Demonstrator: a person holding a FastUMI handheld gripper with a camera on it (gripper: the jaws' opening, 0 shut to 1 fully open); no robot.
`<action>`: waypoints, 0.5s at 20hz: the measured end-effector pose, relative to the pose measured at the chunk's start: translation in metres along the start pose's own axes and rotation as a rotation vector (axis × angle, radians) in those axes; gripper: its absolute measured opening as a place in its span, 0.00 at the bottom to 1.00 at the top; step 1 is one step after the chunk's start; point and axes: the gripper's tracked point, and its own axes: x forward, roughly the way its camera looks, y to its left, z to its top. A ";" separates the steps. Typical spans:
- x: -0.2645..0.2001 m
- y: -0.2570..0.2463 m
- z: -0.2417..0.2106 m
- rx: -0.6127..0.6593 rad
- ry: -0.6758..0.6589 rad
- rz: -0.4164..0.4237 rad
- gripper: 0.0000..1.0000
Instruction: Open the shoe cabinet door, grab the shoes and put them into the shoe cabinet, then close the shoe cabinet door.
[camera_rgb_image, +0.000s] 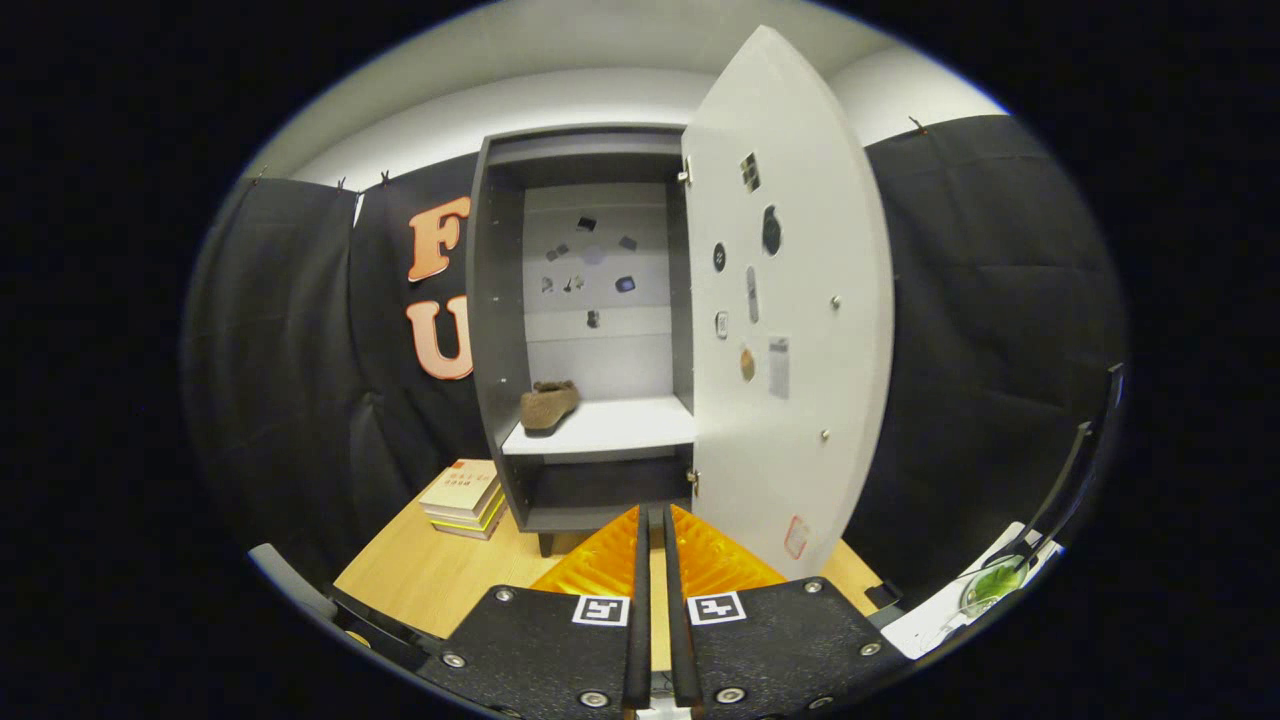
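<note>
One shoe (549, 403) already on cabinet (500, 330) shelf, left side, at 11 o'clock beyond claw (652, 540). Door (790, 300) swung wide open at 1 o'clock. Claw clenched, fingers nearly touching, grasping nothing. Step likely: loading done, closing door next; calls for swinging claw right behind door edge, pushing leftward. Second shoe nowhere evident. Tabletop (420, 575) partly cut off; books (465, 497) at 10 o'clock; stickers on door unreadable.
</note>
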 end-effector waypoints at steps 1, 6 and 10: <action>0.007 0.011 -0.018 0.007 0.033 0.012 0.08; 0.048 0.052 -0.111 0.041 0.210 0.058 0.09; 0.077 0.074 -0.173 0.026 0.331 0.097 0.10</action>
